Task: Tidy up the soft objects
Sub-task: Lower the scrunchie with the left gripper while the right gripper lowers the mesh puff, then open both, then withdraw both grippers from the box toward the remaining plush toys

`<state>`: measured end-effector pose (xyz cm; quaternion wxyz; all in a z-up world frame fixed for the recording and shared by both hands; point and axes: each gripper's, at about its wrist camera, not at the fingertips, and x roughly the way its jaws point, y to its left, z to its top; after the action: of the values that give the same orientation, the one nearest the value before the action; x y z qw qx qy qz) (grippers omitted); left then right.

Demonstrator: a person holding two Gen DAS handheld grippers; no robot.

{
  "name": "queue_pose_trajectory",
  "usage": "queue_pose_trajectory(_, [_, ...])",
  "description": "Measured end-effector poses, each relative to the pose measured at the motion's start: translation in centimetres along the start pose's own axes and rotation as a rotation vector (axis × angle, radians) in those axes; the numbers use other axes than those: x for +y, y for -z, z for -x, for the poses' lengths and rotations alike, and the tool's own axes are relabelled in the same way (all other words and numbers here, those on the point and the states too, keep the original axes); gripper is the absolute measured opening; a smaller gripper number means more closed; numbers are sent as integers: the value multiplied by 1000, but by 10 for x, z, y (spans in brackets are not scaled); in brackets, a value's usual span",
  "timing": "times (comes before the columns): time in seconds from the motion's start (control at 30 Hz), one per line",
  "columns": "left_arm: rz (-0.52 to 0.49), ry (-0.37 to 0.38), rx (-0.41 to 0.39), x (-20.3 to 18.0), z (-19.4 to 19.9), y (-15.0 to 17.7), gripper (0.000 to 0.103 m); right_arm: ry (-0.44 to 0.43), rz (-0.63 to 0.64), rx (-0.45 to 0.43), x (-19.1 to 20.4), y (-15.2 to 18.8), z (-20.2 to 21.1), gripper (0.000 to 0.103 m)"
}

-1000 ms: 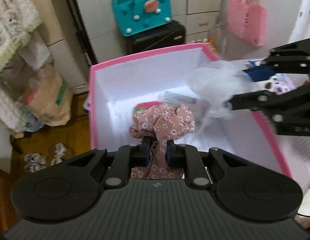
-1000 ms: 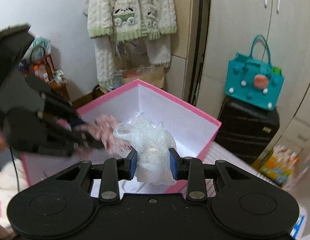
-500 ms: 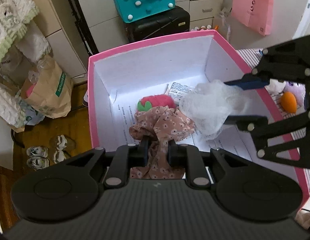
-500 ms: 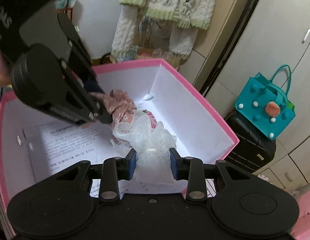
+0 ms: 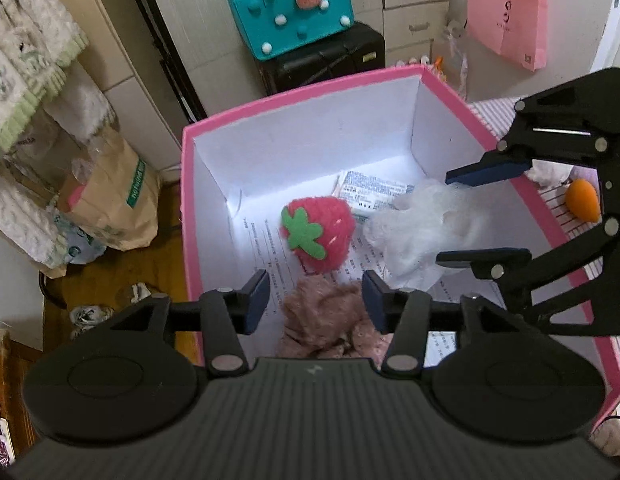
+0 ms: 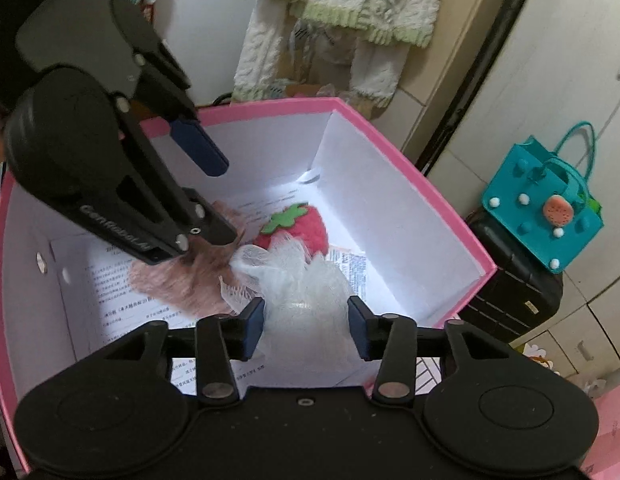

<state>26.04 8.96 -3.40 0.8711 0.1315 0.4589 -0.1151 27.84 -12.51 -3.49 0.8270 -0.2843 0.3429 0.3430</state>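
Both tongs stand wide, gripping nothing: the left tongs [image 5: 314, 300] hang over the pink floral cloth [image 5: 330, 328], the right tongs [image 6: 306, 328] over the white mesh puff [image 6: 298, 292]. Both lie inside the pink box [image 5: 294, 96], on its paper-lined floor. The cloth lies at 6 o'clock in the left wrist view, the puff at 3 o'clock, touching the red strawberry plush [image 5: 318, 232] at centre. An orange plush [image 5: 584, 206] sits outside, beyond the box's right wall.
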Motion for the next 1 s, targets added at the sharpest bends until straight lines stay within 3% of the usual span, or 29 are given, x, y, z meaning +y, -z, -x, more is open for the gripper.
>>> queue_pose_trajectory(0.5, [-11,-8,-55,-10,66,25,60,-96,-218,-73,-6,16,66,51])
queue_pose_trajectory(0.8, [-59,-37,-124,-27,119,42,67,-134,-268,-95,8,21,114,53])
queue_pose_trajectory(1.0, [-87,-17,-129,-40,144,54,71,-160,-282,-113,21,27,146,54])
